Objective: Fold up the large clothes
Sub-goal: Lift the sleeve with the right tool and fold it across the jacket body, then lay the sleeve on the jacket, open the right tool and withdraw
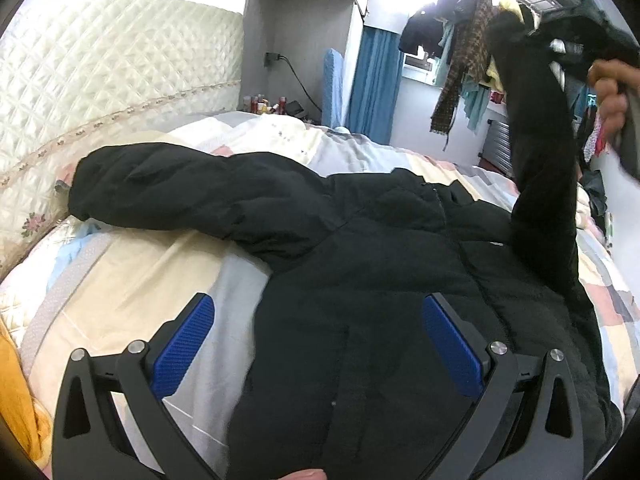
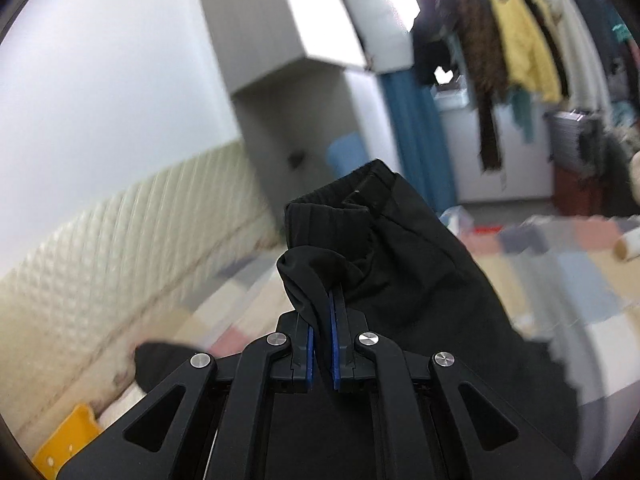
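Right tongs [image 2: 322, 312] pinched tight on the ribbed cuff [image 2: 328, 220] of the black puffy jacket [image 1: 360, 248], sleeve lifted; left tongs [image 1: 316, 340] spread wide, empty, above the jacket on the patchwork-quilted bed [image 1: 132, 296].

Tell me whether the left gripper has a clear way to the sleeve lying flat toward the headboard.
Probably yes. The left gripper is open and empty above the jacket, and nothing lies on or before that sleeve; the right gripper holds the other sleeve away.
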{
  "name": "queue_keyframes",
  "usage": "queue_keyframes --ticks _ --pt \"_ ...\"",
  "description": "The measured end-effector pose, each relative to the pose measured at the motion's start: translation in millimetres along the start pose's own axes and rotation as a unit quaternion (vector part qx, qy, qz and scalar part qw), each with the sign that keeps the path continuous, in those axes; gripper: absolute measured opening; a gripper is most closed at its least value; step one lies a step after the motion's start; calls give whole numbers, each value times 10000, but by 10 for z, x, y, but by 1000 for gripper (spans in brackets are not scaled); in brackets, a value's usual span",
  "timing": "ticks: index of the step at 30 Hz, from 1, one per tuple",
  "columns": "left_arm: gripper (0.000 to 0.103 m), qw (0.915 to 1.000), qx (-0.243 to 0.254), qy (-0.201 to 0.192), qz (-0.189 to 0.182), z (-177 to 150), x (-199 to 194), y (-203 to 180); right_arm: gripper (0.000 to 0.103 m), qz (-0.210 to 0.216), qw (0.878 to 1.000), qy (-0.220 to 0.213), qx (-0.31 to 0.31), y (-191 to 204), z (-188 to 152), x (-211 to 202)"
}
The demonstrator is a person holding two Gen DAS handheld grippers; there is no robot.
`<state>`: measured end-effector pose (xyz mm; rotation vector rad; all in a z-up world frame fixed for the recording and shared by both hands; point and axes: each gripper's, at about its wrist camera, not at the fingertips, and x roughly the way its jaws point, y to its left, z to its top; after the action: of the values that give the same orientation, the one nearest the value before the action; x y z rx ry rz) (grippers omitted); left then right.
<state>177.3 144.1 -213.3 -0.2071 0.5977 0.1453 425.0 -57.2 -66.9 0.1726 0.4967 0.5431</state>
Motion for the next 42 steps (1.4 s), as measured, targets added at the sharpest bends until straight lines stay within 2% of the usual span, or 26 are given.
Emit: queue_keyframes --ticks 5,9,15,20,29,32,34,35,36,42 --pt "103 9997 -224 0 72 28 18 199 5 210 9983 533 41 155 -639 633" --pt "103 9990 -418 23 165 40 43 365 7 199 9953 946 -6 336 -1180 1044" --pt "103 9978 -623 154 164 15 157 518 8 33 9877 1550 -176 418 -1899 1487" --pt "103 9978 -595 264 94 -24 252 513 8 -101 9817 1890 -222 333 -2255 1704" --pt "103 9977 -539 401 -20 -33 358 425 8 -70 9790 2017 -285 339 -2233 1621" --pt "103 9975 -551 417 -172 -10 329 372 21 -107 9785 2014 -434 404 -2165 1510" --pt "103 9979 -481 415 -132 5 298 307 40 -3 9793 1970 -462 447 -2112 1415" --pt "103 9981 -445 405 -121 14 279 277 45 34 9804 1914 -465 464 -2083 1358" --pt "103 9984 -400 396 -110 32 251 245 48 96 9819 1837 -459 487 -2048 1270" --pt "103 9993 -299 206 -17 123 45 129 48 113 9847 1656 -536 521 -1852 822"
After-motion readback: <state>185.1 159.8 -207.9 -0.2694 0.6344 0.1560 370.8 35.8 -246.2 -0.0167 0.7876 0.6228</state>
